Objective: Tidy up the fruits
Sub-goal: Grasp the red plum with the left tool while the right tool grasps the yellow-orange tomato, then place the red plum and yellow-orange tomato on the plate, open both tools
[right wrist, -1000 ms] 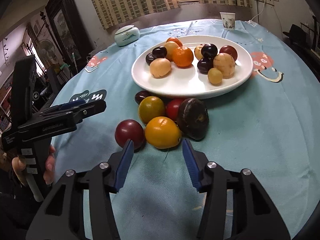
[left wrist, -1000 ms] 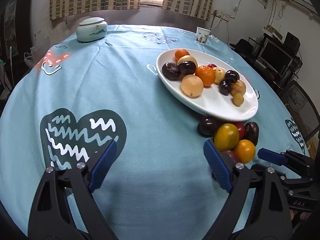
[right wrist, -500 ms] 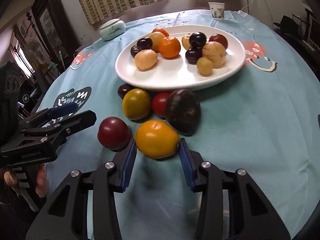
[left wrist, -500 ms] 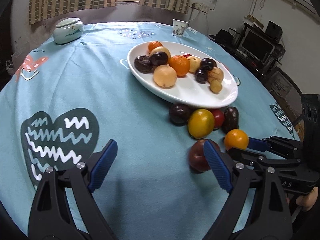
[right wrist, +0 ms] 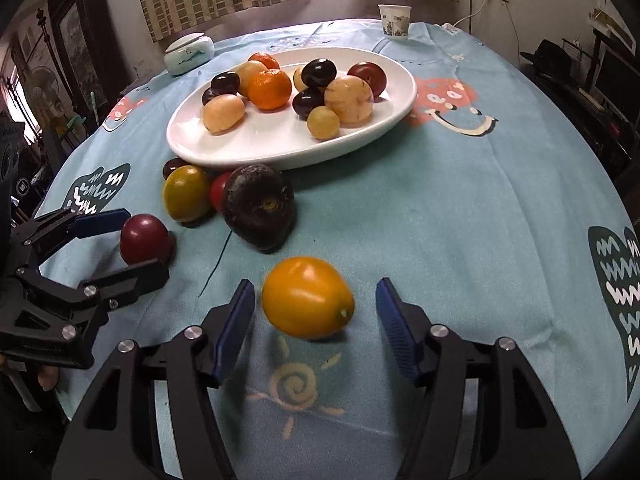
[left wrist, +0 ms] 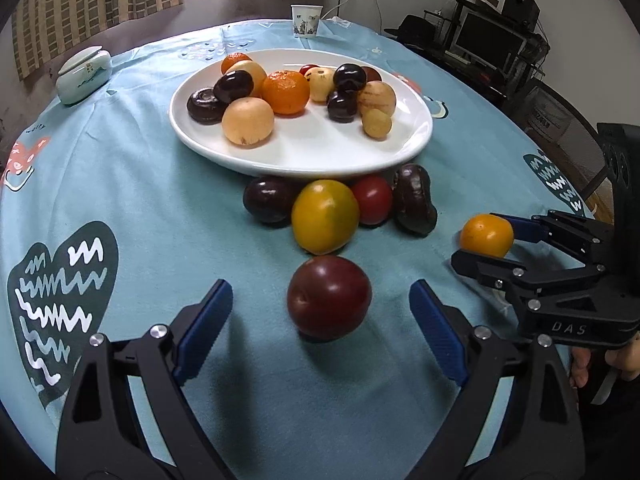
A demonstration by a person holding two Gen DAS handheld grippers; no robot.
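The left gripper (left wrist: 320,326) stands wide open, its blue pads (left wrist: 204,326) well clear on both sides of the dark red plum (left wrist: 329,297), which sits on the blue tablecloth (left wrist: 160,200) between the jaws, just ahead of the tips, and touches neither. The right gripper's (right wrist: 316,322) jaws have just been opening: they now stand partly open with the orange fruit (right wrist: 307,303) between them, a gap showing on each side, so nothing is gripped. Beyond both pairs of jaws lie four more loose fruits (left wrist: 325,216) against the near rim of the white plate (left wrist: 304,156), which holds a heap of fruit.
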